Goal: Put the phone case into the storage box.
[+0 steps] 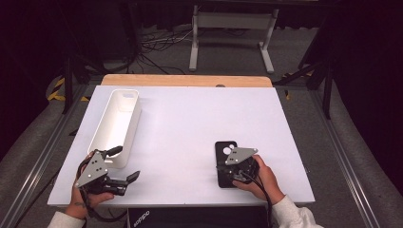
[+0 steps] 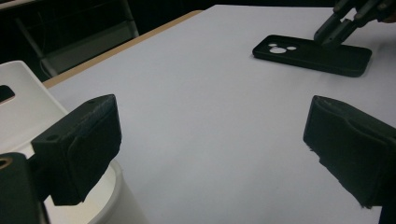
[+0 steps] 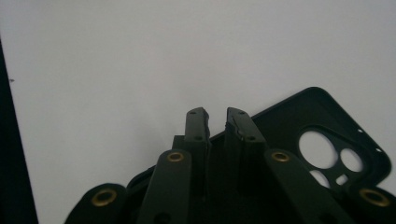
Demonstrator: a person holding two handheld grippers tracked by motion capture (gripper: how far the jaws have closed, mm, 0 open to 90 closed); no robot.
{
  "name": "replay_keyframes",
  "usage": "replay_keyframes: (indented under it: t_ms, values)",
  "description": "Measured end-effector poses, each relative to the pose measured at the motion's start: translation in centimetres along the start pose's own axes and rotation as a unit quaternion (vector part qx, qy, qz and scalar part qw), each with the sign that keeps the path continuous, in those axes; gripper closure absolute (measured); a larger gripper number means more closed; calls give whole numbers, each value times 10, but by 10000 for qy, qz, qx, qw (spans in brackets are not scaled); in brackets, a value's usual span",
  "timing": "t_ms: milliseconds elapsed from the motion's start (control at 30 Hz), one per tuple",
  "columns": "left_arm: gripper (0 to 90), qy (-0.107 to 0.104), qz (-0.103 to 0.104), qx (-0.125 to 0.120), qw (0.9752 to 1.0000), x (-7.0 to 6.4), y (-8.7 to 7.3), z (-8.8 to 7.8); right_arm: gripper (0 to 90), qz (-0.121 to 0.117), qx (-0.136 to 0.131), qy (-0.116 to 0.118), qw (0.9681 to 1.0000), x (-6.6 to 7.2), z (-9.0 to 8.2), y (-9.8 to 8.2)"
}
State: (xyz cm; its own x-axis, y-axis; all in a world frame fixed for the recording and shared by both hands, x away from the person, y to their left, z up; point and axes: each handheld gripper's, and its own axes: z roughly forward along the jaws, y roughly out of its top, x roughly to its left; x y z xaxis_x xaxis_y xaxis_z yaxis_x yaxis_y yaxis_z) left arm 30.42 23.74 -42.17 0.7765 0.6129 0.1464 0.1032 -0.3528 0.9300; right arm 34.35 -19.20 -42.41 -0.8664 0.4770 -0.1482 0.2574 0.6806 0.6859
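Note:
A black phone case (image 1: 220, 159) lies flat on the white table (image 1: 190, 123), right of centre and near the front, its camera cutouts toward the far side. My right gripper (image 1: 231, 172) is right over it, tips down at its surface. In the right gripper view its jaws (image 3: 217, 114) stand a narrow gap apart with nothing between them, the case (image 3: 303, 112) beneath and to the right. My left gripper (image 1: 124, 164) hovers wide open and empty by the near end of a white bin (image 1: 102, 128). The left gripper view (image 2: 212, 140) looks across bare table at the case (image 2: 317, 53).
The long white bin (image 2: 28, 98) runs front to back along the table's left side. A black box (image 1: 142, 216) sits at the near edge. A wooden strip (image 1: 185, 80) borders the far edge; beyond it are cables and a white stand (image 1: 233, 33) on the floor.

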Motion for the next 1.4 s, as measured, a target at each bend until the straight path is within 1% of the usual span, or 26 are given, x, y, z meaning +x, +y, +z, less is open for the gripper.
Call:
replay_keyframes:
  t_ms: [100,133,167,200,233,267,300,333,400,433,467,500,567,667,733,833,867,933,1000,1033,1133,1167,1200,1267,1300,1400]
  values:
    - [47,20,16,-15,10000,0,0,0,797,172,-216,-217,9994,-6,-6,-2]
    - [47,7,-19,-21,10000,-1,0,0,797,172,-216,-217,9994,-6,-6,-2]
    - [47,35,-8,-20,10000,0,0,0,782,299,-314,-285,9987,-10,-9,-3]
    - [47,35,-8,-20,10000,0,0,0,782,299,-314,-285,9987,-10,-9,-3]
    - [46,-3,4,-7,10000,0,0,0,775,415,-329,-355,9980,-15,-11,-4]
    - [46,-3,4,-7,10000,0,0,0,775,415,-329,-355,9980,-15,-11,-4]
    - [46,26,53,20,10000,-1,1,0,768,485,-330,-428,9974,-16,-12,-5]
    - [44,39,81,1,10000,-2,1,0,743,652,-373,-564,9956,-21,-14,-8]
    - [45,31,73,9,10000,-2,1,1,701,759,-341,-672,9943,-26,-16,-10]
    - [45,29,66,16,10000,-2,1,1,701,759,-341,-672,9943,-26,-16,-10]
    - [45,6,66,25,10000,-1,1,1,682,857,-344,-719,9931,-29,-17,-11]
    - [45,6,60,33,10000,-1,1,1,644,976,-386,-721,9919,-32,-18,-12]
    - [43,18,72,3,10000,-2,1,0,575,1110,-391,-849,9894,-36,-20,-14]
    - [43,15,19,-31,10000,-2,1,0,534,1226,-400,-870,9878,-40,-22,-16]
    - [43,-8,50,20,10000,-1,1,0,464,1332,-331,-864,9868,-43,-23,-16]
    - [43,-17,84,-14,10000,-3,1,0,389,1457,-295,-927,9845,-46,-23,-15]
    - [43,-2,62,-14,10000,-4,2,1,360,1481,-235,-897,9846,-47,-22,-14]
    - [43,-24,90,-15,10000,-3,2,1,331,1520,-164,-951,9837,-49,-21,-13]
    - [42,-29,105,21,9999,-3,2,1,299,1579,-86,-880,9835,-52,-19,-13]
    - [42,-37,103,25,9999,-3,2,1,263,1607,4,-859,9832,-54,-18,-12]
    - [42,-31,119,40,9999,-4,1,1,194,1733,138,-858,9810,-59,-15,-10]
    - [42,-40,123,44,9999,-4,1,1,190,1791,220,-773,9805,-61,-14,-9]
    - [42,-49,124,41,9999,-4,1,1,185,1812,330,-750,9800,-64,-12,-7]
    - [42,-44,121,45,9999,-4,1,1,183,1857,443,-733,9789,-68,-10,-5]
    - [42,-44,121,45,9999,-4,1,1,183,1857,443,-733,9789,-68,-10,-5]
    - [43,-59,140,72,9999,-4,1,2,178,1966,551,-728,9762,-77,-10,-1]
